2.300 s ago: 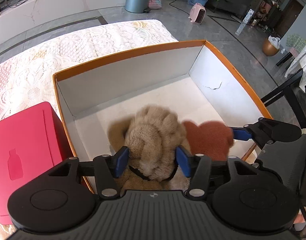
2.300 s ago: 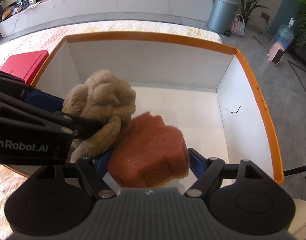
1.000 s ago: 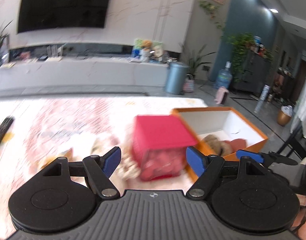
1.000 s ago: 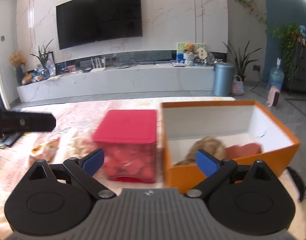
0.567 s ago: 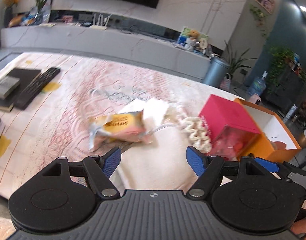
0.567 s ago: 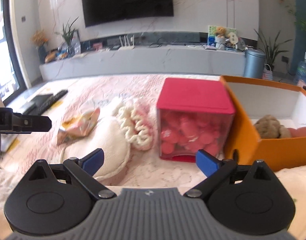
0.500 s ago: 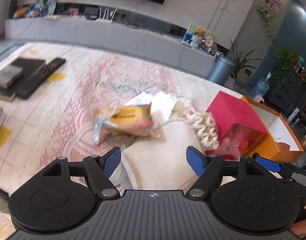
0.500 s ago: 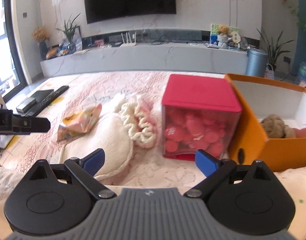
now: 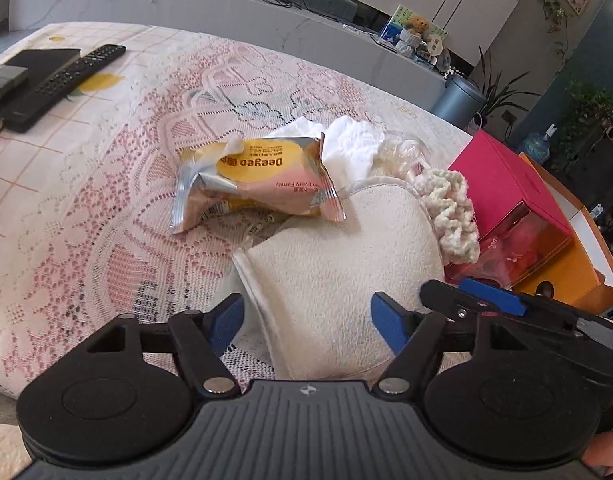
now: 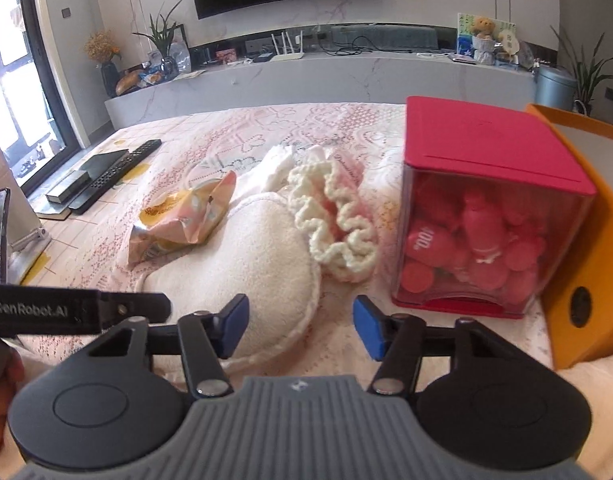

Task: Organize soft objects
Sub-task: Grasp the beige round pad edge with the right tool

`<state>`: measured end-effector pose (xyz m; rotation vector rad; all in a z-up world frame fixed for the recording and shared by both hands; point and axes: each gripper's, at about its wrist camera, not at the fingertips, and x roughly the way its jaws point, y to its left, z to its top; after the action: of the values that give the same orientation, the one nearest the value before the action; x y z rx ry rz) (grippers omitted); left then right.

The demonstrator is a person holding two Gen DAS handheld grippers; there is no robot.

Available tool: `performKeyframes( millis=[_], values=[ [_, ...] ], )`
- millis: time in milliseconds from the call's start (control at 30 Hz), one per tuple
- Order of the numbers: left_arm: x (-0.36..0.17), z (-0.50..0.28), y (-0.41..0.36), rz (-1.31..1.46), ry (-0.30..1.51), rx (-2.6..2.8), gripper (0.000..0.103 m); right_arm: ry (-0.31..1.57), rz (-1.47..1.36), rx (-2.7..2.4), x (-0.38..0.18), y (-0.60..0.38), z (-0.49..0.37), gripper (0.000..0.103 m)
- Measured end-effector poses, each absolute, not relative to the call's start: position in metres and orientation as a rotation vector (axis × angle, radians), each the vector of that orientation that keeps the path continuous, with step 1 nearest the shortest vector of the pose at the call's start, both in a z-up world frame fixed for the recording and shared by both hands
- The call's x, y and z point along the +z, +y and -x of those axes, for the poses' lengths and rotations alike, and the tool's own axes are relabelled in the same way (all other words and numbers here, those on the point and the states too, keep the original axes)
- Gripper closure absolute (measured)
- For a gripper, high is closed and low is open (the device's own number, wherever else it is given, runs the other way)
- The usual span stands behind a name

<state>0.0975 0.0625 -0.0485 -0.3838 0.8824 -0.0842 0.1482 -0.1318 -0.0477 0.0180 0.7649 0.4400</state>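
A cream plush pad (image 9: 338, 264) lies on the lace tablecloth; it also shows in the right wrist view (image 10: 250, 256). My left gripper (image 9: 308, 322) is open, its blue fingers either side of the pad's near edge. My right gripper (image 10: 300, 330) is open and empty, just at the pad's right rim. A cream knitted scrunchie (image 9: 450, 208) (image 10: 338, 228) lies beside the pad. A yellow-pink snack packet (image 9: 258, 180) (image 10: 182, 216) and white tissue (image 9: 346, 140) lie behind. The orange box (image 9: 566, 256) (image 10: 586, 240) stands at the right.
A red-lidded clear box (image 9: 510, 188) (image 10: 486, 216) of pink items stands between the pad and the orange box. A remote (image 9: 62, 84) and dark boxes (image 9: 10, 72) lie at the table's far left. A phone on a stand (image 10: 2, 236) is at the left edge.
Both grippers let go of the brown plush and orange sponge in the orange box, then swung left and came down over the cream pad. The jaws have narrowed somewhat.
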Motion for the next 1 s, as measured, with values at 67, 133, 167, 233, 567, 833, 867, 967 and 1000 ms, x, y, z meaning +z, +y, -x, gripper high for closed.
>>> performKeyframes(
  millis=[67,133,167,233,567,833,867,967,1000],
  values=[
    [-0.050,-0.099,0.061,0.376,0.893,-0.090,0.048,0.769,-0.014,0.467,-0.050,-0.129,-0.150,0.079],
    [-0.051,-0.098,0.058,0.355,0.895,-0.096,0.061,0.766,-0.002,0.486,-0.052,-0.126,-0.147,0.089],
    [-0.051,-0.098,0.056,0.350,0.898,-0.107,0.070,0.762,0.001,0.496,-0.052,-0.125,-0.146,0.095],
    [-0.051,-0.098,0.053,0.337,0.894,-0.126,0.082,0.758,0.002,0.515,-0.052,-0.124,-0.143,0.099],
    [-0.032,-0.081,0.045,0.344,0.798,-0.271,0.099,0.692,-0.088,0.473,-0.036,-0.143,-0.131,0.038],
    [-0.035,-0.077,0.011,0.268,0.854,-0.493,0.100,0.800,-0.167,0.464,-0.047,-0.146,-0.139,0.013],
    [-0.037,-0.078,0.010,0.269,0.868,-0.503,0.100,0.815,-0.165,0.468,-0.049,-0.144,-0.140,0.013],
    [-0.038,-0.078,0.009,0.286,0.893,-0.560,0.100,0.838,-0.174,0.470,-0.052,-0.145,-0.142,0.013],
    [-0.039,-0.078,0.007,0.272,0.899,-0.565,0.100,0.842,-0.190,0.472,-0.052,-0.146,-0.143,0.013]
  ],
)
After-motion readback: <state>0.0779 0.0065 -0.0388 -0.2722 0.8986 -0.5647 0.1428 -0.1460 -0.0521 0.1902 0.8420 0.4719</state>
